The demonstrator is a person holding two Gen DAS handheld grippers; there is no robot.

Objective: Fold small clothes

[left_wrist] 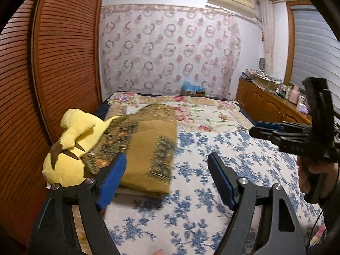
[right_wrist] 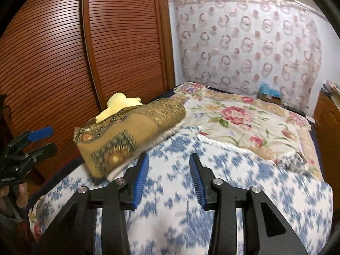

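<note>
Left claw [left_wrist: 166, 175]: jaws spread wide, empty, hovering above the bed; blue pads frame the garment's near edge.
Right claw [right_wrist: 167, 178]: jaws moderately apart, holding nothing, hanging over the blue-and-white floral bedspread [right_wrist: 233, 180].
Task item: ochre-brown patterned folded cloth [left_wrist: 146, 146] lies flat at 10 o'clock on the bed, its far end propped on the yellow plush toy [left_wrist: 68, 148].
Placement rationale: judged parked at the bed's wardrobe side to free the central spread.
Fold status: looks finished; compact rectangle, both claws free of it.
Blur: fine edges uncertain.
</note>
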